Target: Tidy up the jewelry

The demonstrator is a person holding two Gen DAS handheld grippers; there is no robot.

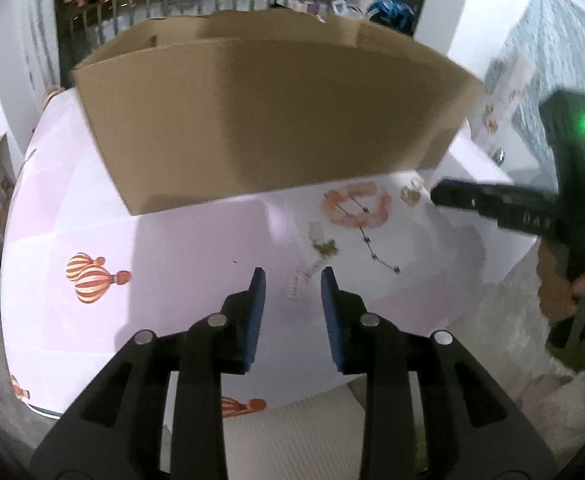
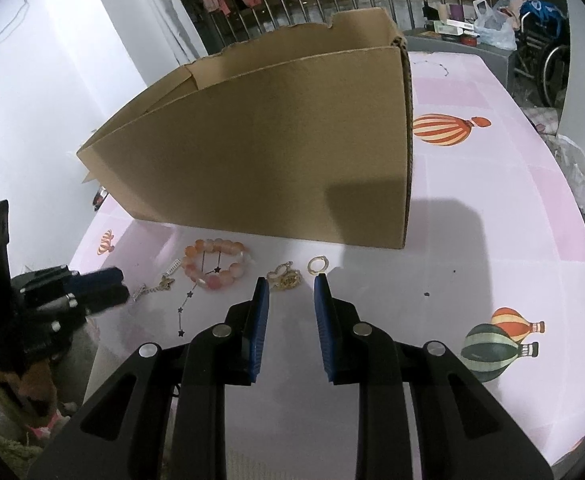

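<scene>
Jewelry lay in a row on the tablecloth (image 2: 492,216) just in front of the box (image 2: 276,152). From the left: a sparkly strip clip (image 2: 139,292), a butterfly charm (image 2: 165,282), a bracelet (image 2: 217,264) of orange-pink beads, a gold chain (image 2: 284,278), a gold ring (image 2: 317,264). The left gripper (image 1: 292,280) hovered by the clip, jaws partly apart, nothing between them. The right gripper (image 2: 291,282) hung over the chain, jaws narrowly apart and empty. Judging by this, the clip was thin and flat, so the pads should straddle it low and close gently before lifting toward the box.
</scene>
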